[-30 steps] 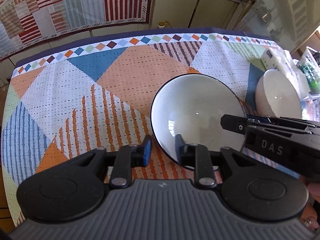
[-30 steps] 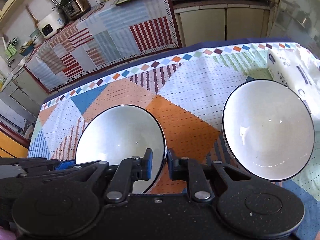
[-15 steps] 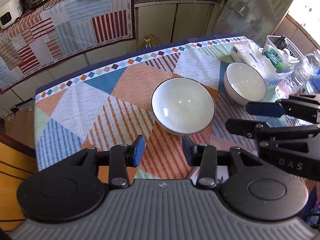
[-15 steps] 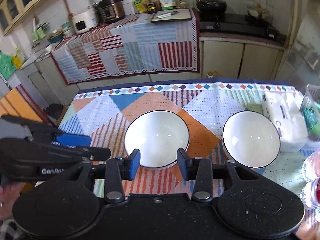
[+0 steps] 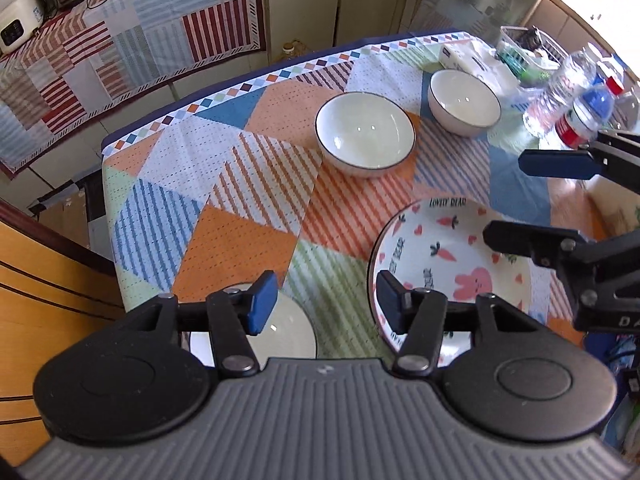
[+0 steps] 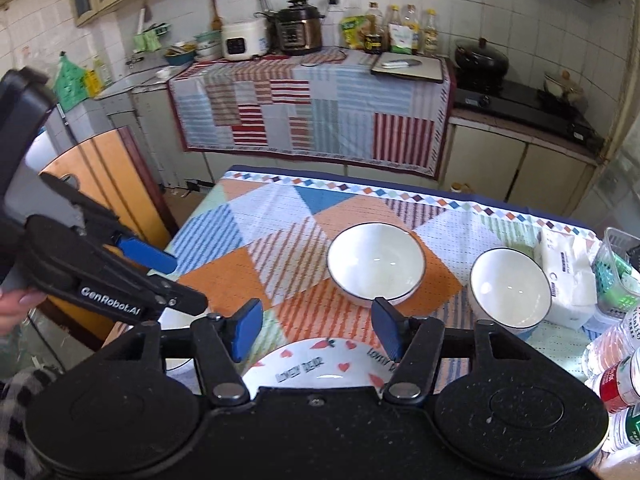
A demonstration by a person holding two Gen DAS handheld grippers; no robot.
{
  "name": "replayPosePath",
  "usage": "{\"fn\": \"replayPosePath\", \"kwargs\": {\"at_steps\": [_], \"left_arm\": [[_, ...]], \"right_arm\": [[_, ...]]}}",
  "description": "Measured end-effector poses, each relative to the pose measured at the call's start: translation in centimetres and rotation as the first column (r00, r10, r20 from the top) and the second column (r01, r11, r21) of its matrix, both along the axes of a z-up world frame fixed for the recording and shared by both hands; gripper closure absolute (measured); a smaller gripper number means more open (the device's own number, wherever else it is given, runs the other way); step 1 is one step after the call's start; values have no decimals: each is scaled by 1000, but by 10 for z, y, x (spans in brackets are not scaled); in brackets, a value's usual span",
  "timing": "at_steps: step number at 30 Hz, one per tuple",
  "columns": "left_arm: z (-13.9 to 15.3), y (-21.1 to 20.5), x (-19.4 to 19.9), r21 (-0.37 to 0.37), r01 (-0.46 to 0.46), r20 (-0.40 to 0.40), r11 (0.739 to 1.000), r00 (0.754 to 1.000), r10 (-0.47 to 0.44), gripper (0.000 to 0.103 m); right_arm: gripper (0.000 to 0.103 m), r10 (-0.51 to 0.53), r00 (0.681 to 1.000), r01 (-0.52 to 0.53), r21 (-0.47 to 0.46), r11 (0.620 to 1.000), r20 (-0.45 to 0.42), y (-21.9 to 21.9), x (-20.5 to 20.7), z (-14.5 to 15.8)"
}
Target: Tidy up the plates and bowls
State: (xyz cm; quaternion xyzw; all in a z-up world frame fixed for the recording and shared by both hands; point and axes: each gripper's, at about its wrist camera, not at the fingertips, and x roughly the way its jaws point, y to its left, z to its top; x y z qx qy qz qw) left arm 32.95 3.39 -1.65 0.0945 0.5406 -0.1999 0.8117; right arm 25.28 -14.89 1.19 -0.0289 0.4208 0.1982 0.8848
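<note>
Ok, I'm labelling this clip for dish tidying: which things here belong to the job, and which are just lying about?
Job: wide white bowl, smaller white bowl, carrot-print plate, plain white dish.
Lying about: tissue pack, water bottles, green basket.

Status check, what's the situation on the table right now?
Left gripper and right gripper open, empty, above table. Two white bowls apart; carrot plate near. Bottles crowd right edge.

A patterned cloth (image 6: 248, 240) covers the bench. At its right edge lie a tissue pack (image 6: 568, 276), a clear bin (image 6: 618, 276) and water bottles (image 5: 588, 116). Behind, a rice cooker (image 6: 244, 40) and pressure cooker (image 6: 300, 26) stand on the counter.
</note>
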Motion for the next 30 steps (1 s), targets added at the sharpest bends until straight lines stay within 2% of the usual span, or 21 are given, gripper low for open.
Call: {"fn": "replayPosePath", "kwargs": {"at_steps": [7, 11, 14, 17, 19, 23, 30], "left_arm": [[-8, 18, -28, 83, 37, 28, 996, 999, -40, 46], [-15, 38, -35, 83, 25, 16, 996, 1000, -26, 46], [-25, 55, -34, 89, -7, 17, 996, 1000, 5, 46], [-41, 73, -29, 101, -43, -2, 994, 999, 43, 46], [-55, 83, -26, 98, -70, -26, 993, 997, 73, 46], [-78, 99, -25, 101, -109, -48, 989, 992, 114, 45], [-112, 115, -18, 51, -155, -98, 987, 982, 159, 42]], "right_arm": [[30, 127, 992, -127, 0, 992, 23, 35, -30, -17], [29, 190, 981, -192, 52, 980, 38, 50, -43, -30], [28, 220, 975, -221, 55, 974, 26, 62, -48, -47], [26, 240, 971, -240, 16, 971, 6, 79, -49, -67], [16, 242, 970, -242, -2, 970, 5, 90, -50, -82], [15, 266, 964, -265, -47, 963, 23, 111, -54, -106], [14, 316, 948, -304, -181, 935, 43, 143, -56, -132]]}}
